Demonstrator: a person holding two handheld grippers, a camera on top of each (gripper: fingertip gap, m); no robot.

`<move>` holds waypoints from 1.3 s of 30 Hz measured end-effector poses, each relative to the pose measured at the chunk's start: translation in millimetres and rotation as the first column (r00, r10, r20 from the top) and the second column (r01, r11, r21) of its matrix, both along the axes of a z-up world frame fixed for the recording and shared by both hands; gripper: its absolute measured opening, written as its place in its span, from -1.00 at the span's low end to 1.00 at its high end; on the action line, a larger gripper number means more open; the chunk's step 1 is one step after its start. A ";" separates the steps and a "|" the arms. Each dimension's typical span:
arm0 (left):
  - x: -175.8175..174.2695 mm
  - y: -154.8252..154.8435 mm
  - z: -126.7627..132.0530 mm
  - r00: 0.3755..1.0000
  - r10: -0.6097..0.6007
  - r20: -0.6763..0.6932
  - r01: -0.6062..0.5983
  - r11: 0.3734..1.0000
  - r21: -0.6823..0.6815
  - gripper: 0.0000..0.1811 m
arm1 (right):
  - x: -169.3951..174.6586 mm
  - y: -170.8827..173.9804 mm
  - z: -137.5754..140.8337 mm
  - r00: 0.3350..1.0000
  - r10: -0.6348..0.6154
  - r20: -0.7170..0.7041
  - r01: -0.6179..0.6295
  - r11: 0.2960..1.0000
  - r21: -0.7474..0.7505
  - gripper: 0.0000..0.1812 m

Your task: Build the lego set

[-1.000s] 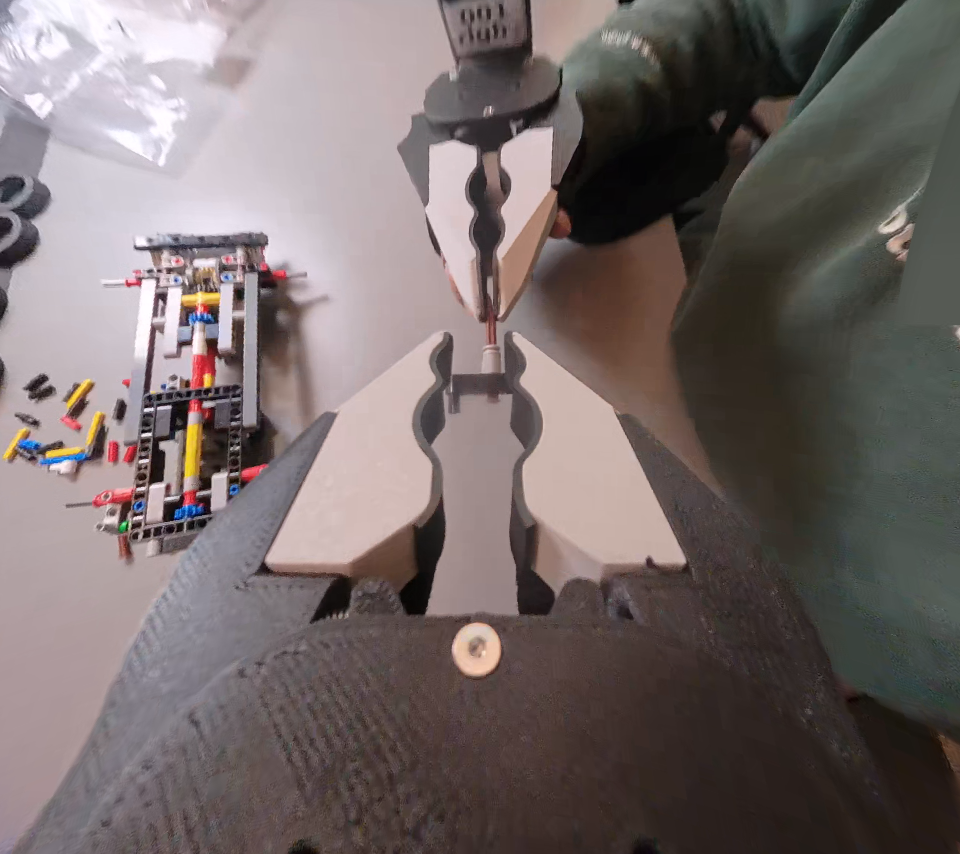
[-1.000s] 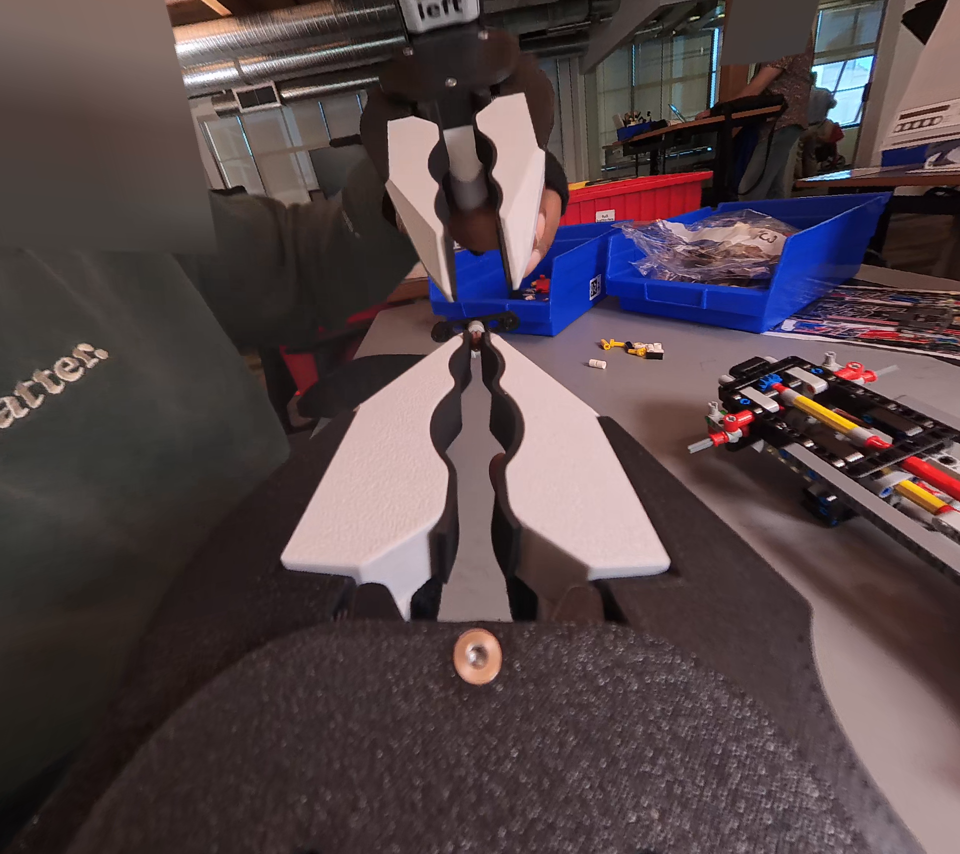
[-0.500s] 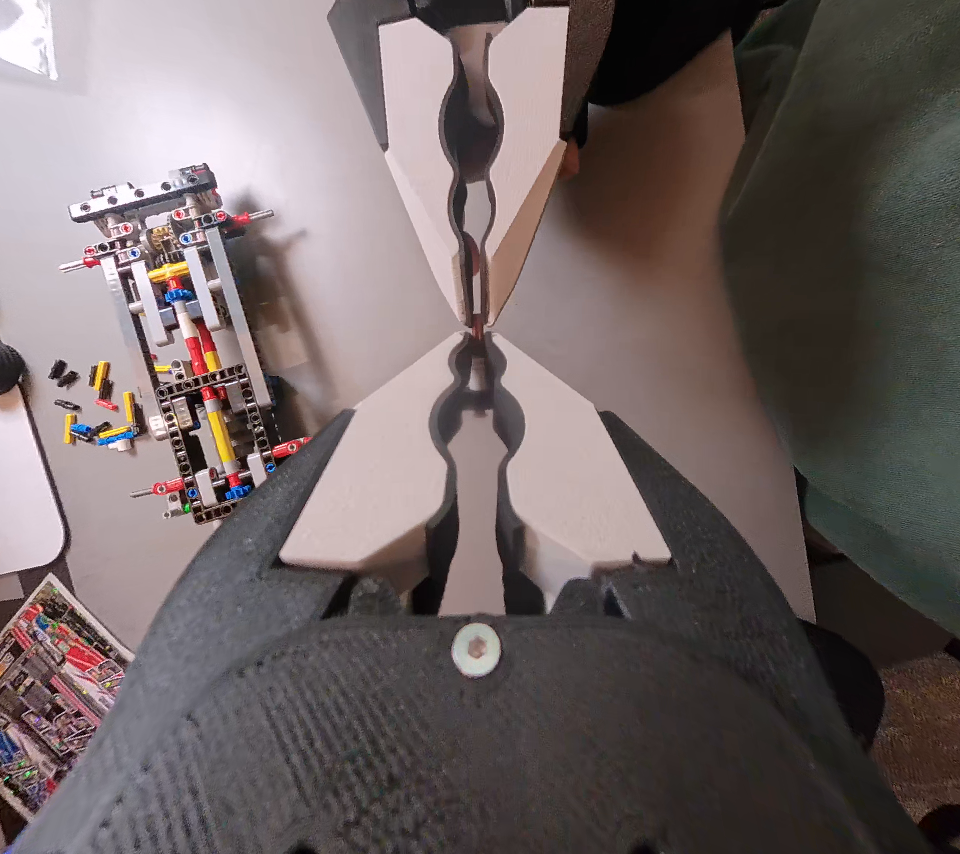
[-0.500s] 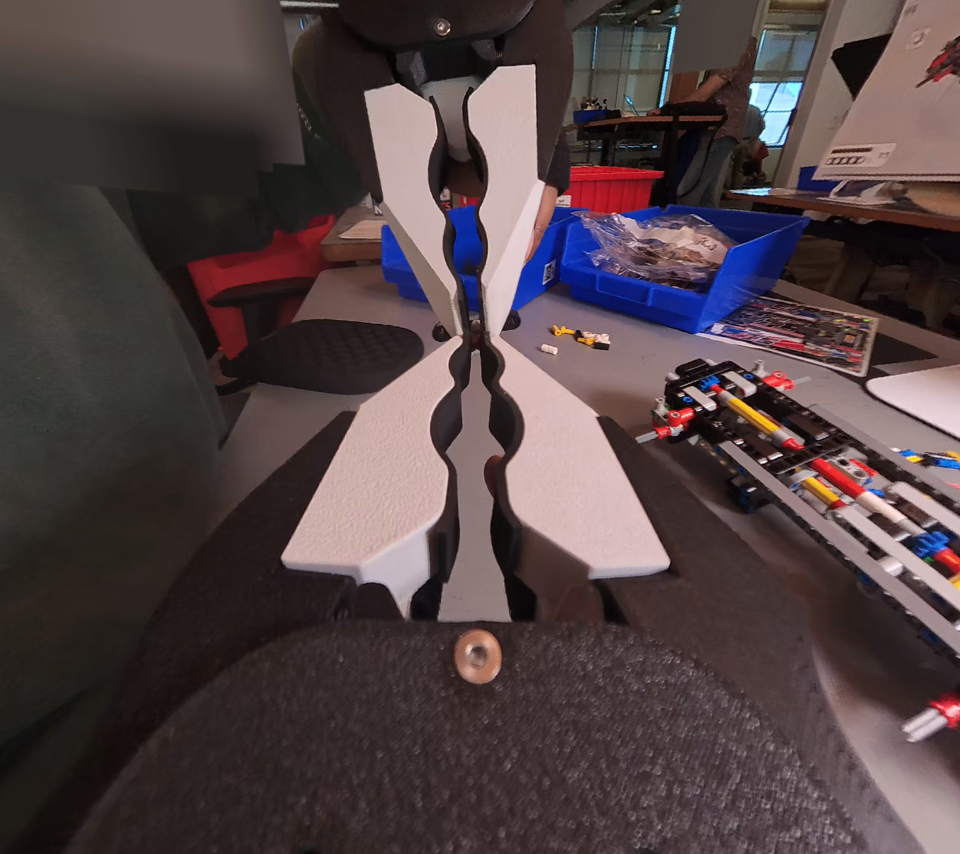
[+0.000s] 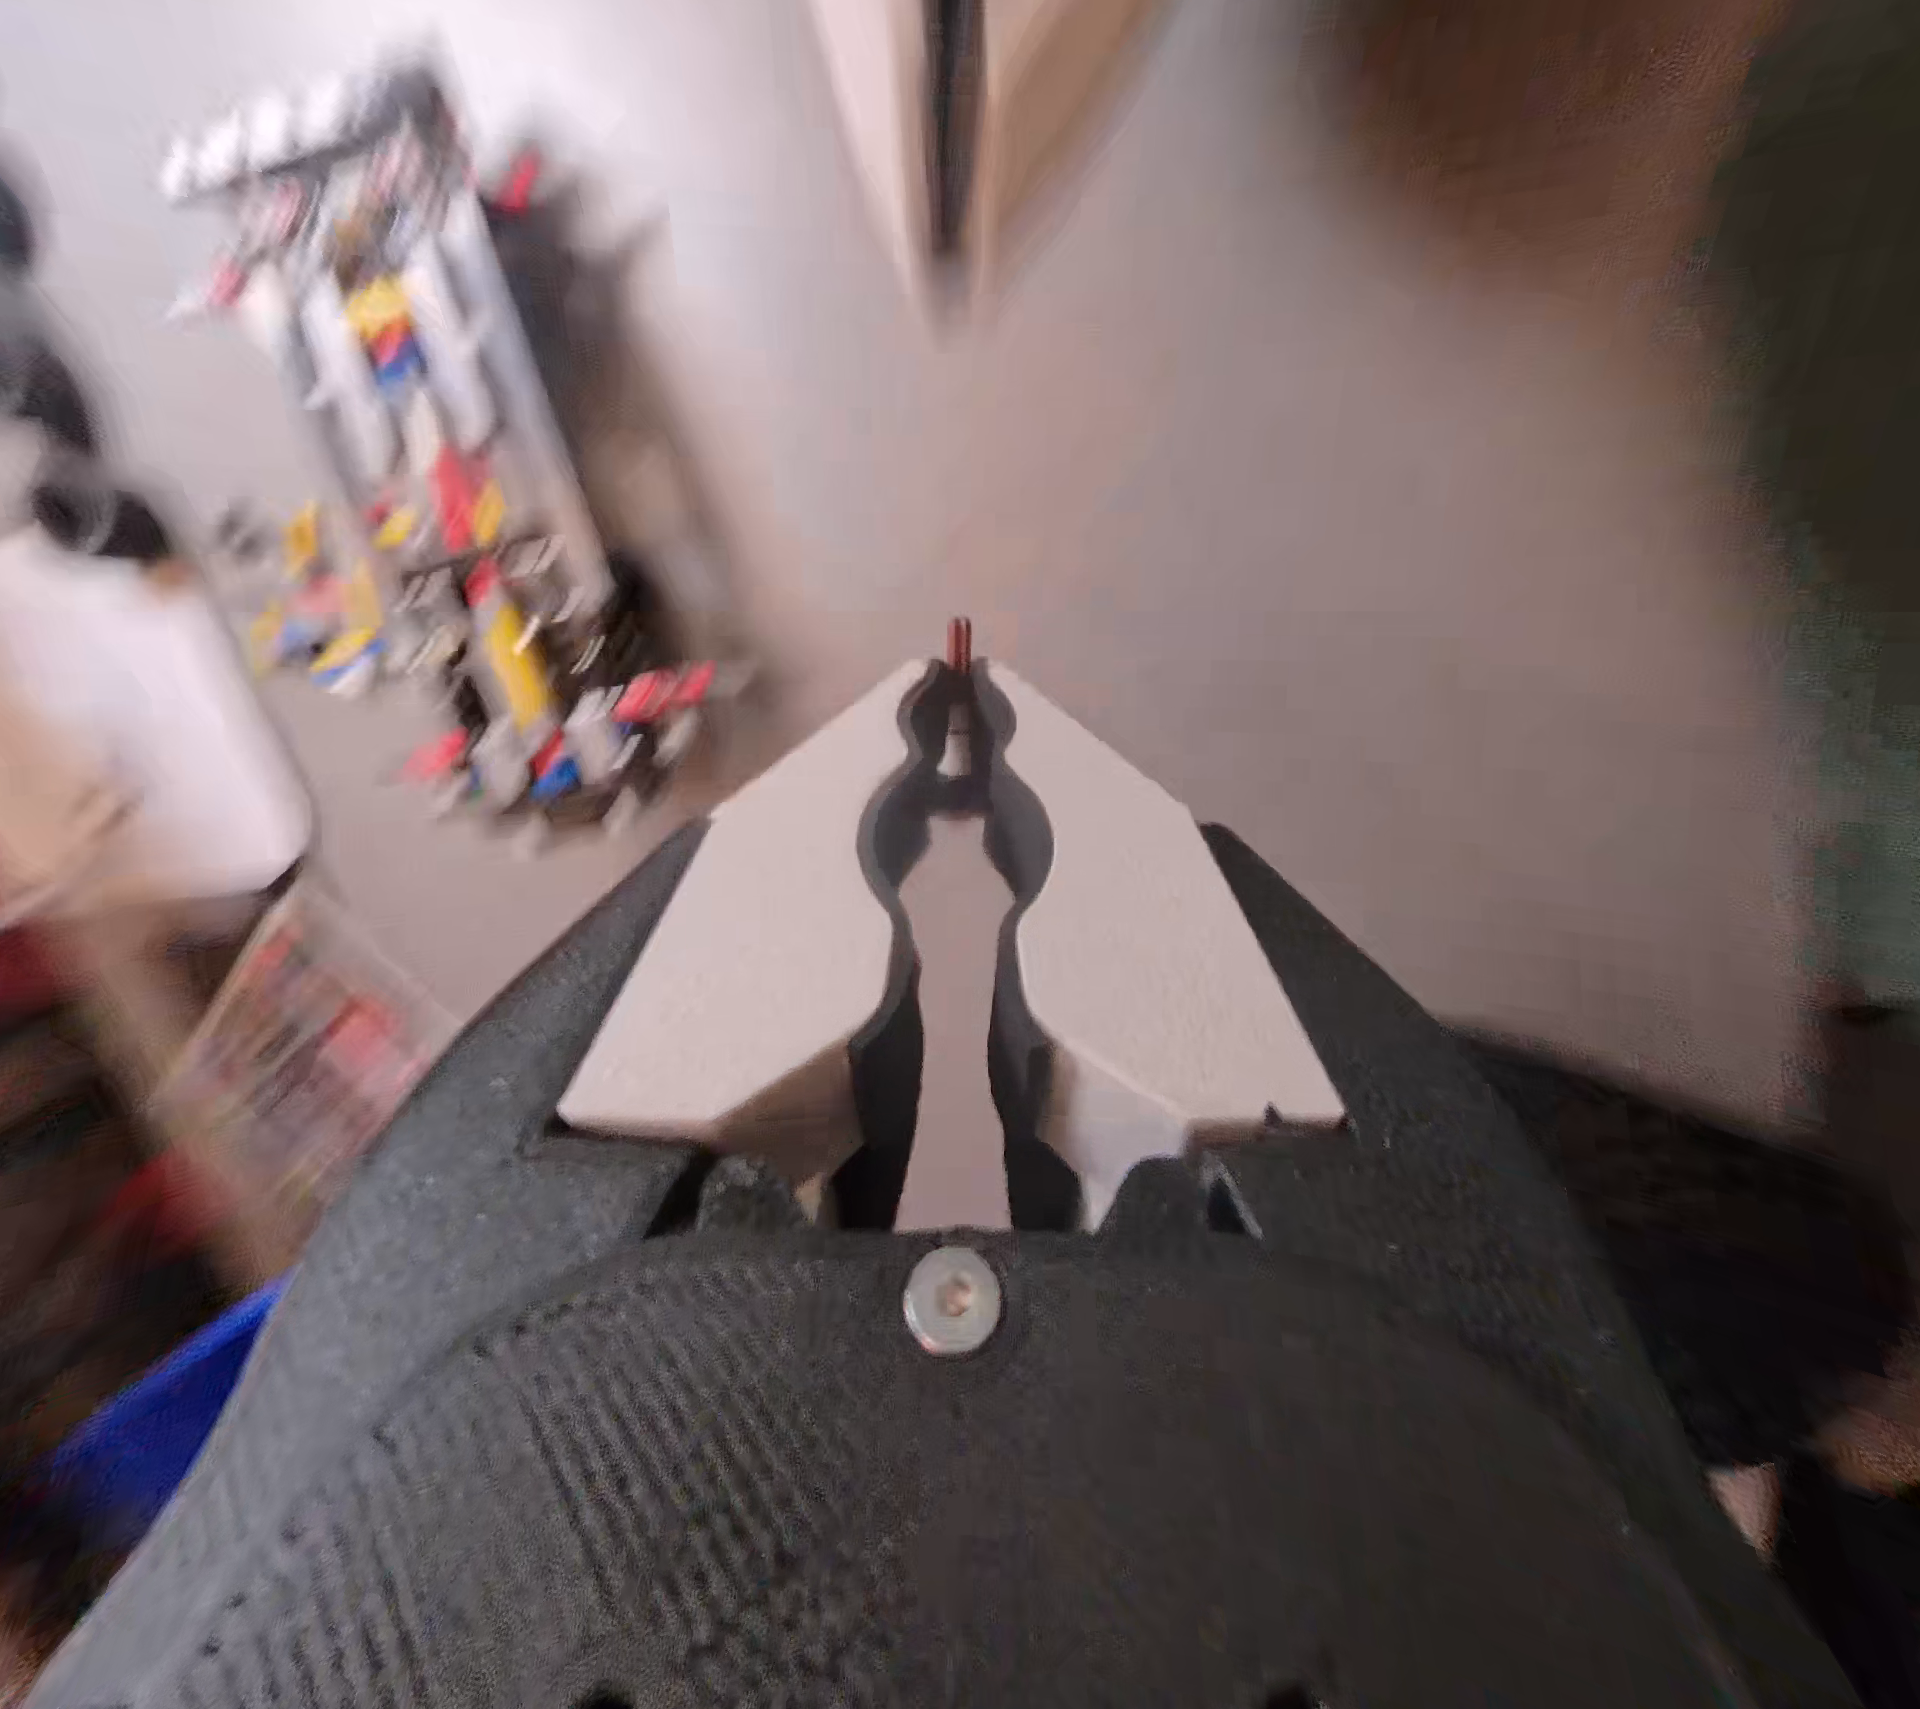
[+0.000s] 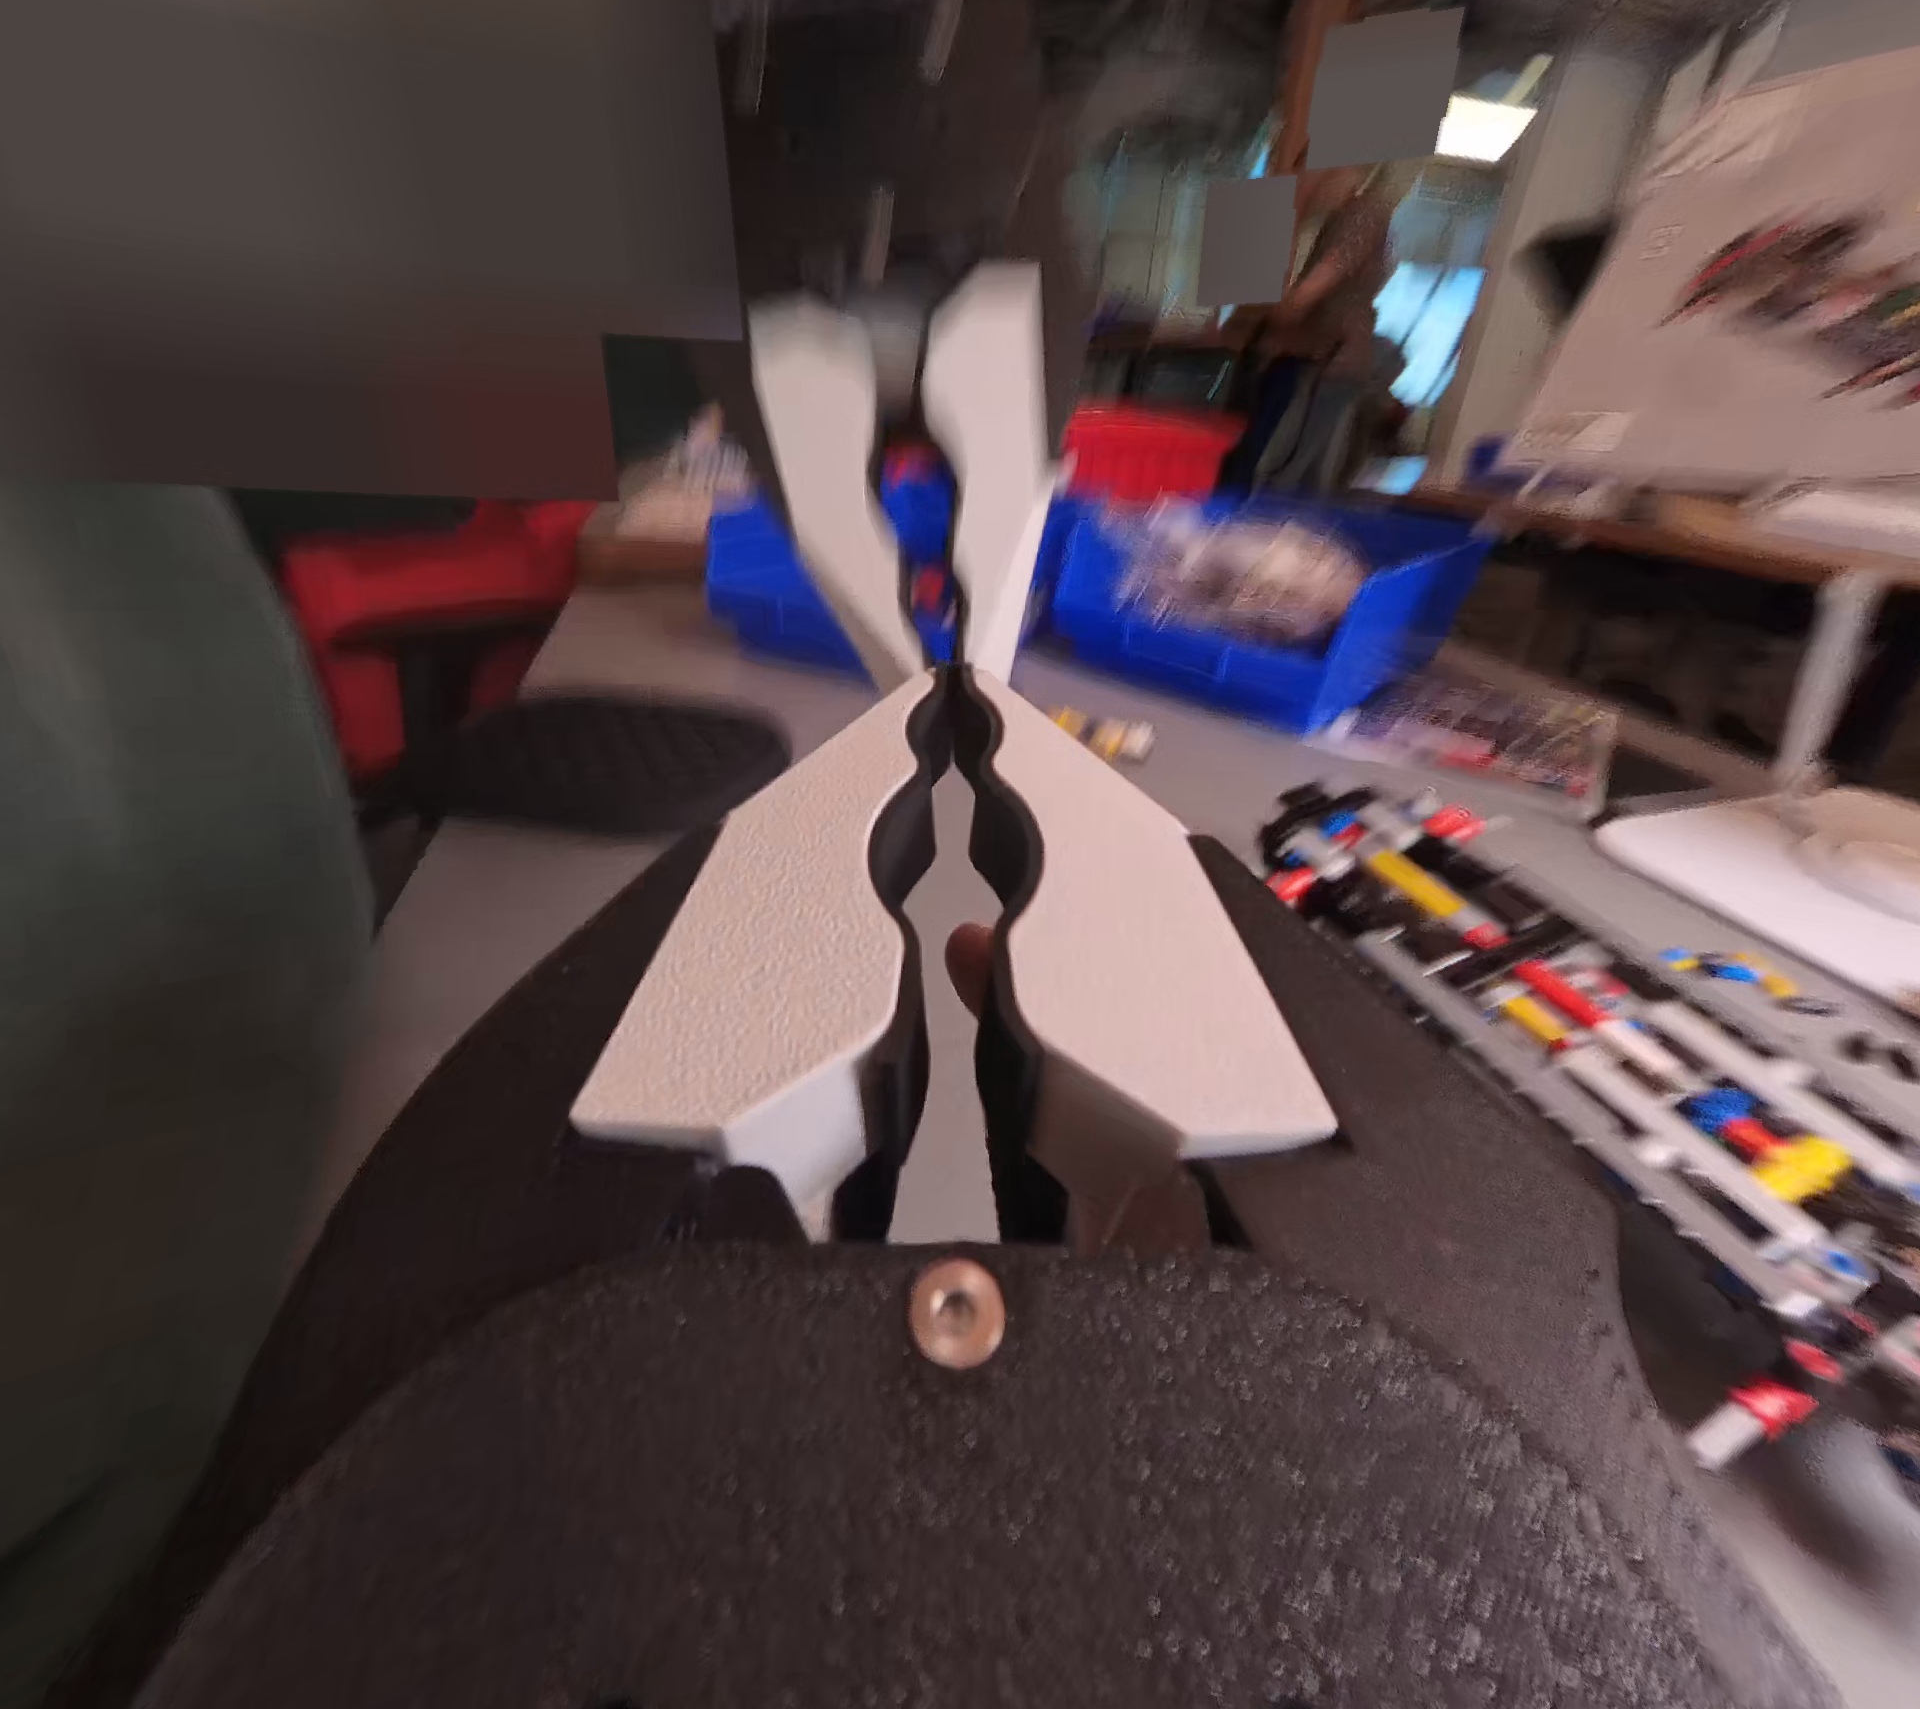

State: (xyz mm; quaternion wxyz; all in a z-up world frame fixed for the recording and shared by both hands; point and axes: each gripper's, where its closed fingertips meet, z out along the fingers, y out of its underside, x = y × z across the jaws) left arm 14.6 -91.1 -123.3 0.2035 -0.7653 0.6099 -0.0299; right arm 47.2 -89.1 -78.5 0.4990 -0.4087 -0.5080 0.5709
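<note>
Lego chassis [image 5: 436, 454] blurred, left gripper [image 5: 958, 672] jaws pinching red axle [image 5: 957, 636], right gripper [image 6: 951, 677] jaws closed, empty.
</note>
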 end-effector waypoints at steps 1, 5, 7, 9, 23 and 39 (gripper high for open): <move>-32.2 5.7 -15.7 0.989 0.038 -0.144 -0.035 0.999 0.027 -0.97 | 12.8 19.5 15.2 0.998 -0.046 -0.046 0.043 0.997 -0.072 -1.00; -31.2 -11.6 -20.9 0.994 0.087 0.065 -0.088 0.996 0.013 -0.97 | 16.8 15.5 0.4 0.994 -0.111 0.013 0.110 0.992 0.065 -1.00; -25.1 -8.6 -14.9 0.985 0.107 0.139 -0.109 0.994 0.007 -0.97 | 6.6 14.4 -2.4 0.996 -0.066 0.054 0.064 0.997 0.030 -1.00; -18.0 -10.5 -16.4 0.973 0.097 0.208 -0.100 0.995 0.000 -0.98 | 2.1 16.8 -4.7 0.993 -0.069 0.092 0.062 0.995 0.072 -1.00; 38.2 -26.4 -35.5 0.754 0.098 0.650 0.020 0.985 -0.171 -0.97 | -8.5 -29.9 -74.0 0.904 0.065 0.423 -0.225 0.912 0.342 -0.86; 39.7 -47.5 -42.3 0.753 0.129 0.645 0.177 0.905 -0.388 -0.98 | -6.2 -50.9 -78.7 0.867 0.100 0.489 -0.448 0.587 0.675 -0.96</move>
